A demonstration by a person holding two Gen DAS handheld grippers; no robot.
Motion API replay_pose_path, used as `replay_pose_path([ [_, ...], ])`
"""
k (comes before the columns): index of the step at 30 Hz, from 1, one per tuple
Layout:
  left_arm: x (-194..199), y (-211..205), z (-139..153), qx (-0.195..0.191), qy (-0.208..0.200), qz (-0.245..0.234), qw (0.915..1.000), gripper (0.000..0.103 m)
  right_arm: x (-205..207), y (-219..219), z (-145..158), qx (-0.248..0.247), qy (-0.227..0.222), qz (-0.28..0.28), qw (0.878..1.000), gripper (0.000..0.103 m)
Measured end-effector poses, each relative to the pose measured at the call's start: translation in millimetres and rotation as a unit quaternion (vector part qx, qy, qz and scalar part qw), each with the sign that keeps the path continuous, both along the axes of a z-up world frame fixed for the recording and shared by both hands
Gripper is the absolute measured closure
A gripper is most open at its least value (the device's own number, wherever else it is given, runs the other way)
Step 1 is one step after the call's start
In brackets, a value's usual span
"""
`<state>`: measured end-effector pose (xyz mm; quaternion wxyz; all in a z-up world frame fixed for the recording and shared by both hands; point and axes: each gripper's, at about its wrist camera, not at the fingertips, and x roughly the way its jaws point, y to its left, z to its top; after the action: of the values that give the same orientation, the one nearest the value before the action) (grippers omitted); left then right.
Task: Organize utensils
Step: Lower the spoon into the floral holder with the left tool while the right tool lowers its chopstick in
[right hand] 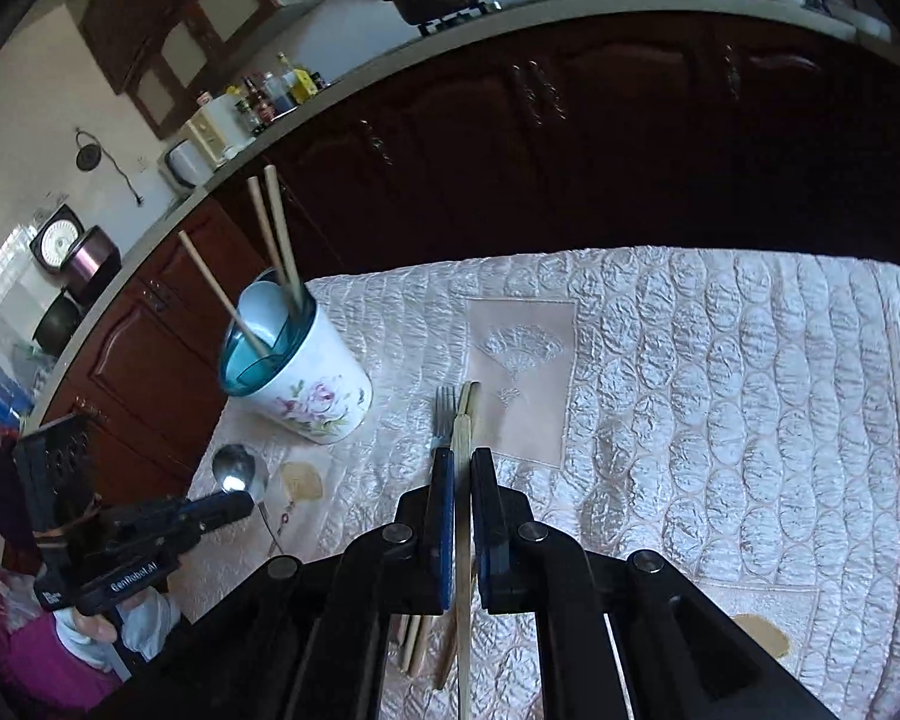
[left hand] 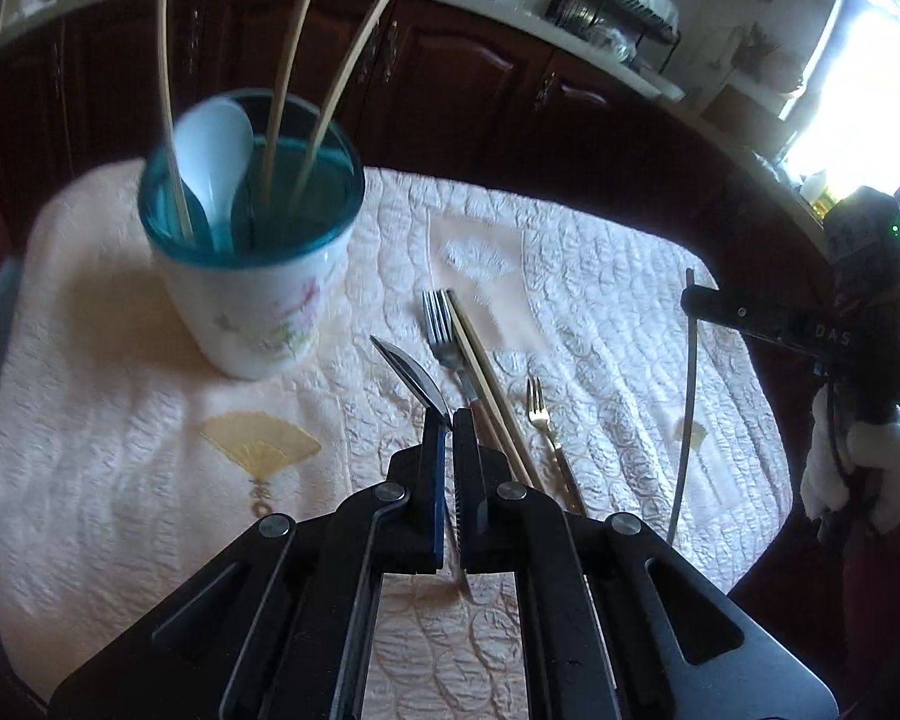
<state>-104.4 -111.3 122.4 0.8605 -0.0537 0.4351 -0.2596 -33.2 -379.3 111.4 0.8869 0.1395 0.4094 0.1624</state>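
Note:
My left gripper (left hand: 450, 420) is shut on a metal spoon (left hand: 413, 377), whose bowl sticks out ahead of the fingertips above the cloth. My right gripper (right hand: 463, 456) is shut on a wooden chopstick (right hand: 462, 540), which runs lengthwise between the pads. A floral cup with a teal rim (left hand: 252, 300) stands at the left of the table and holds three chopsticks and a white spoon (left hand: 213, 150). On the cloth lie a steel fork (left hand: 441, 324), a chopstick (left hand: 480, 360) and a small gold fork (left hand: 537, 414). The right wrist view shows the cup (right hand: 306, 384), the fork (right hand: 444, 408) and the left gripper (right hand: 249, 501) with the spoon (right hand: 234, 468).
A quilted pale cloth (left hand: 600, 276) covers the table. Dark wooden cabinets (right hand: 570, 138) and a counter with pots stand behind it. In the left wrist view the right gripper (left hand: 690, 300) is at the right table edge with its chopstick (left hand: 687, 420) hanging down, and a white sleeve (left hand: 858, 468) below.

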Motion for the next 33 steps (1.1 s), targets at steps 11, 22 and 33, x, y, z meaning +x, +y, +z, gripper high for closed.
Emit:
replay_pose_path([
  [11, -25, 20, 41, -0.012, -0.045, 0.01, 0.9989, 0.102, -20, 21, 48, -0.003, -0.054, 0.028, 0.998, 0.098],
  [22, -32, 42, 69, -0.015, -0.074, 0.032, 0.9966, 0.102, -8, 61, 78, -0.006, -0.084, 0.06, 0.995, 0.098],
  [33, -23, 71, 108, -0.045, -0.096, 0.052, 0.9929, 0.102, 11, 92, 120, -0.003, -0.124, 0.08, 0.989, 0.098],
])
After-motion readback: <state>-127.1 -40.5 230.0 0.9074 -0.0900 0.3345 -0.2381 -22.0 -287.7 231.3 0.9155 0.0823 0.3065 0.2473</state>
